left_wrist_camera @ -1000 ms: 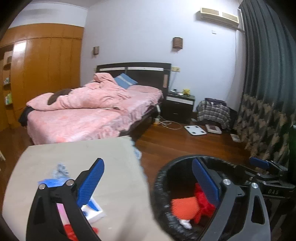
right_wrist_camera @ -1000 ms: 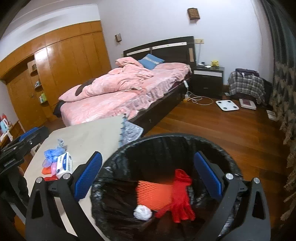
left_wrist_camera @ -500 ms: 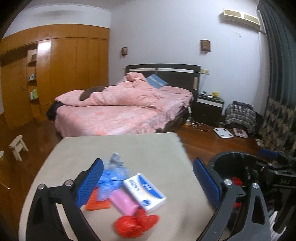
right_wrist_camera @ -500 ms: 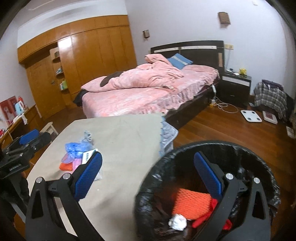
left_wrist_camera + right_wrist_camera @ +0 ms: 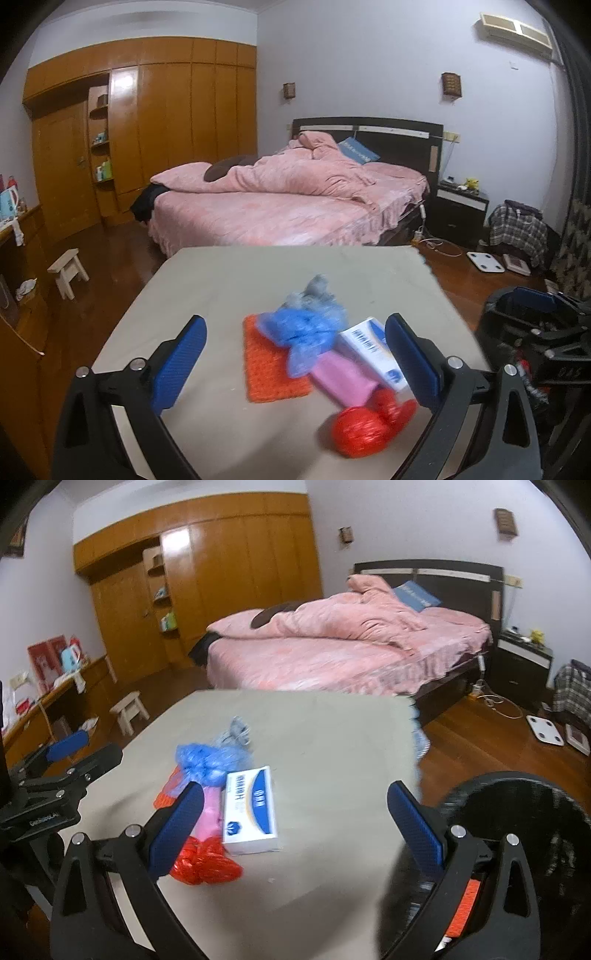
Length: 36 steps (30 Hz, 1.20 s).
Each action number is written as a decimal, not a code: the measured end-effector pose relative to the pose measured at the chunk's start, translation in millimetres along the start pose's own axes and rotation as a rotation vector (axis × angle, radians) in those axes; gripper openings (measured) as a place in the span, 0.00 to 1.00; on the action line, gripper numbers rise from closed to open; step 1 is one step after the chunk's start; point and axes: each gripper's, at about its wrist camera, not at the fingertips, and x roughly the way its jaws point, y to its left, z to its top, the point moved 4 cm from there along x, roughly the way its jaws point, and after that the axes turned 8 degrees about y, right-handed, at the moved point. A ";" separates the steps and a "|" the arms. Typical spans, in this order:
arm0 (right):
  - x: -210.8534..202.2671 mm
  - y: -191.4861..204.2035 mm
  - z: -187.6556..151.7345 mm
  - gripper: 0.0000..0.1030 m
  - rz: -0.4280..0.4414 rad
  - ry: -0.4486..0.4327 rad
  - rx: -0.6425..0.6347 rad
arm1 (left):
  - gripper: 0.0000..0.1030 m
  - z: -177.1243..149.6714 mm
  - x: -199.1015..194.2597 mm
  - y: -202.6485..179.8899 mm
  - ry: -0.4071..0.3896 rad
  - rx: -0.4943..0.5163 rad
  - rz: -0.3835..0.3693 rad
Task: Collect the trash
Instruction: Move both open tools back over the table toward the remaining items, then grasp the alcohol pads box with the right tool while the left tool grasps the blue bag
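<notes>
Left gripper: jaws spread wide, holding nothing, above the trash pile on the beige table. Right gripper: likewise released and empty. Pile comprises 1 orange mesh pad, blue plastic bag, pink packet, white-blue box, red bag, all touching. Black-lined bin sits right of the table.
</notes>
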 end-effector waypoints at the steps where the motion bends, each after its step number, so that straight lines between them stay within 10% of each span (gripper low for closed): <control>1: 6.2 3.7 -0.9 0.94 0.004 0.007 -0.006 | 0.93 -2.7 2.9 4.6 0.005 -0.002 0.008; 32: 121.5 29.8 -22.5 0.78 0.025 0.269 -0.070 | 0.92 -20.6 50.6 25.6 0.085 -0.042 0.028; 36: 125.4 30.2 -22.3 0.54 0.057 0.292 -0.075 | 0.92 -18.3 55.3 22.9 0.090 -0.041 0.021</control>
